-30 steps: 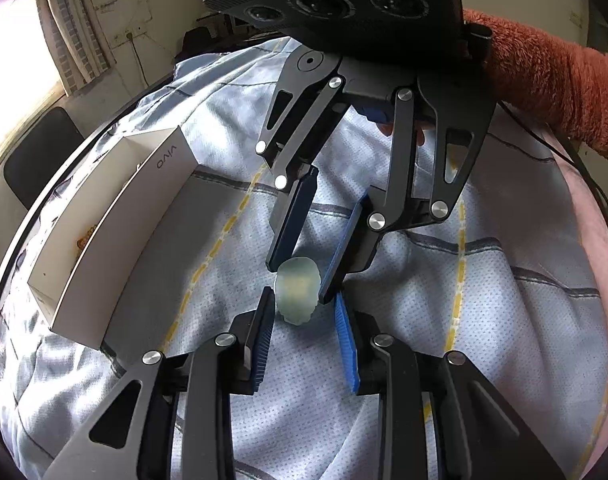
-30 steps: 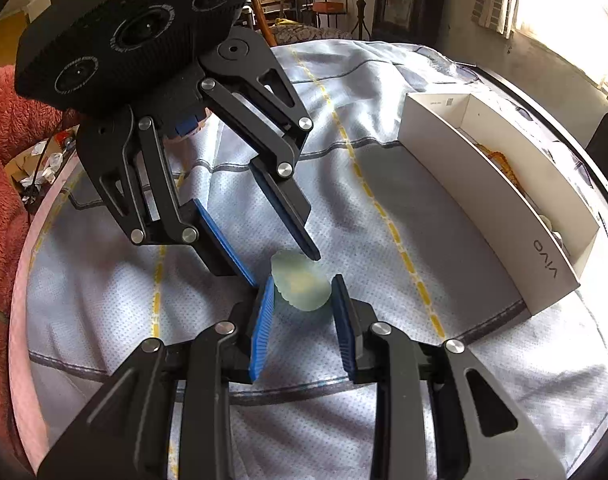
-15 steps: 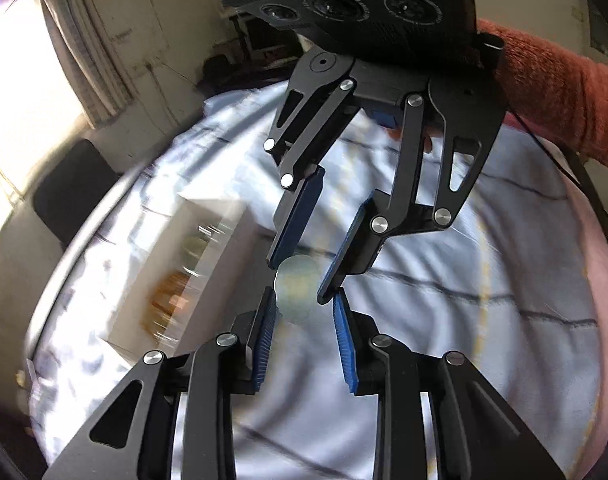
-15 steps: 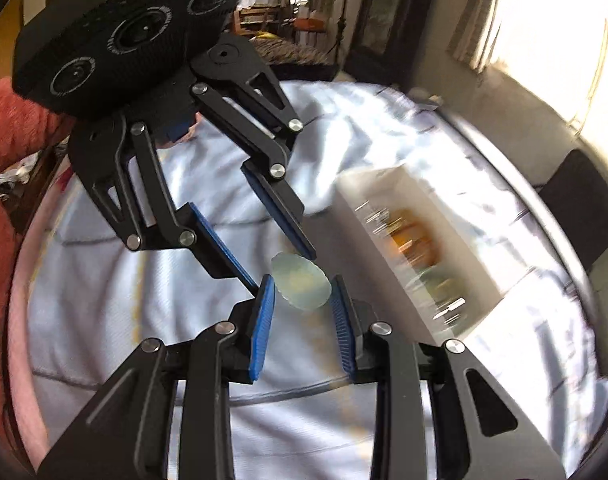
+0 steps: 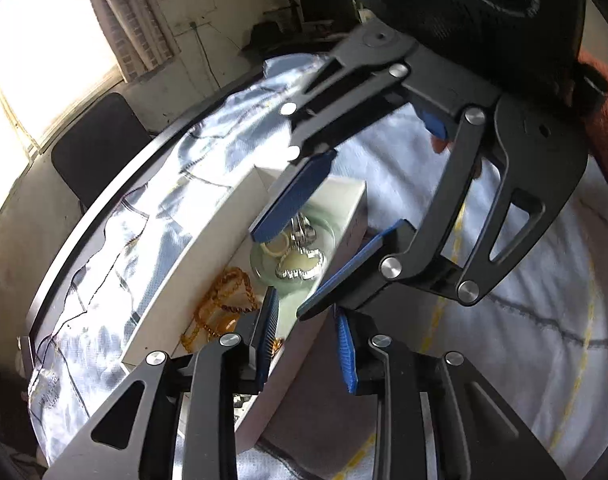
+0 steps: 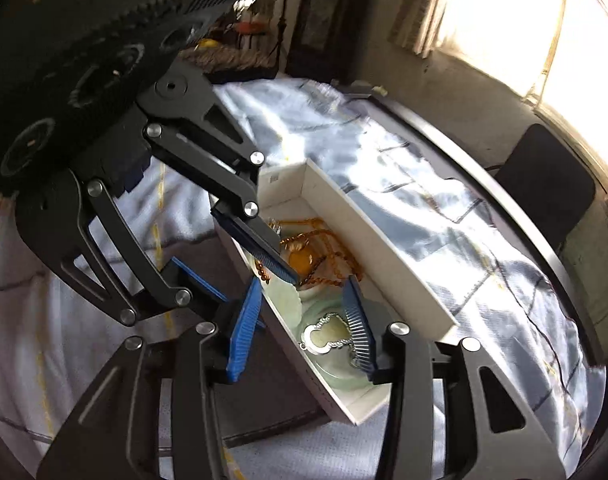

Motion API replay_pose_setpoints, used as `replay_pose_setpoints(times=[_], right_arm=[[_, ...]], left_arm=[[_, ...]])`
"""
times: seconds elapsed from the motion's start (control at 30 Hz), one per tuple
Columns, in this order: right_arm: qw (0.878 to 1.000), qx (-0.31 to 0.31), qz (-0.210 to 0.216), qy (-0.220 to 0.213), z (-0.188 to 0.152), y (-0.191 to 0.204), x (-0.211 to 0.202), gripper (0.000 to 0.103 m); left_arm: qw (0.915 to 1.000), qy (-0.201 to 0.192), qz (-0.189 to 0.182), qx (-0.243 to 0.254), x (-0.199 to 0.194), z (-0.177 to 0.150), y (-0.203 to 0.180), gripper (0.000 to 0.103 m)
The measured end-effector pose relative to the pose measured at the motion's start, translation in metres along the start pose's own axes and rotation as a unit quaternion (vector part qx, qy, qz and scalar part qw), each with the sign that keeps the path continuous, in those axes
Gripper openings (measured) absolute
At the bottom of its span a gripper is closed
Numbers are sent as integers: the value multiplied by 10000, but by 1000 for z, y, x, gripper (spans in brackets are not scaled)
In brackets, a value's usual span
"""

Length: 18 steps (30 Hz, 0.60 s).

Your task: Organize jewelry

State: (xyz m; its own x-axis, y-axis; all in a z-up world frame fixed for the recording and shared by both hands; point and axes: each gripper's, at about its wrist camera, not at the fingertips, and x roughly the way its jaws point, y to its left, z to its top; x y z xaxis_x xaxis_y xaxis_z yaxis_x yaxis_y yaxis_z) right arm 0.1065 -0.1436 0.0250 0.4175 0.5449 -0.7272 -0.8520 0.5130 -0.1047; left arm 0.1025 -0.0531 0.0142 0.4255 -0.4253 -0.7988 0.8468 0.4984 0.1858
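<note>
Both tools are hanging over a white box [image 6: 387, 248] that is lying on a cloth-covered desk [image 5: 523, 264]. In the left wrist view, the left tool [image 5: 307, 340] is showing its blue pads [image 5: 345, 344] parted, with a pale green disc [image 5: 290, 304] standing between them; whether the pads are actually pressing on it cannot be told. The right tool [image 5: 294, 256] is reaching in from the far side, its jaws wide apart above the box and holding nothing.

In the right wrist view, the right tool [image 6: 300, 320] is straddling the near end of the box, and the same disc [image 6: 286, 300] is sitting just beside the box's left wall. The left tool [image 6: 244, 264] is coming in from the left.

Inside the box, a silver-rimmed pendant [image 6: 323, 336] is lying on a green bangle [image 6: 343, 380] at the near end (partly hidden by a pad). An amber bead necklace [image 6: 315, 256] is lying in a heap toward the middle. A dark chair [image 6: 543, 176] is standing at the far right.
</note>
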Motion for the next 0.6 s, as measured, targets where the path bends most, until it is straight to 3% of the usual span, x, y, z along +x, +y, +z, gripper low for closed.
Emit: replay_pose_setpoints(times=[0.1,0.2,0.4,0.47,0.53,0.6], right_arm=[[9988,428,18,-215,-2,-2,-21,54],[9995,298,96,8,-6,7,-19,59],[9950,-513,-30,852,-1,36,23,59],[9916,-755,-114,1049,-2,43,33,60],[9895,-840,64,1176,0,49,37,59],[9875,-913,366,1233,1,54,32,49]], left_arm=[[9997,-183,20,-179,-22,-3,0,38],[9991,-131,207,-359,-31,-6,2,42],[9936,-294,489,-977,-75,-16,29,42],[9914,-330,640,-1089,-89,-17,32,47],[9898,-344,774,-1143,-97,-17,34,50],[9892,-361,714,-1225,-102,-20,35,51]])
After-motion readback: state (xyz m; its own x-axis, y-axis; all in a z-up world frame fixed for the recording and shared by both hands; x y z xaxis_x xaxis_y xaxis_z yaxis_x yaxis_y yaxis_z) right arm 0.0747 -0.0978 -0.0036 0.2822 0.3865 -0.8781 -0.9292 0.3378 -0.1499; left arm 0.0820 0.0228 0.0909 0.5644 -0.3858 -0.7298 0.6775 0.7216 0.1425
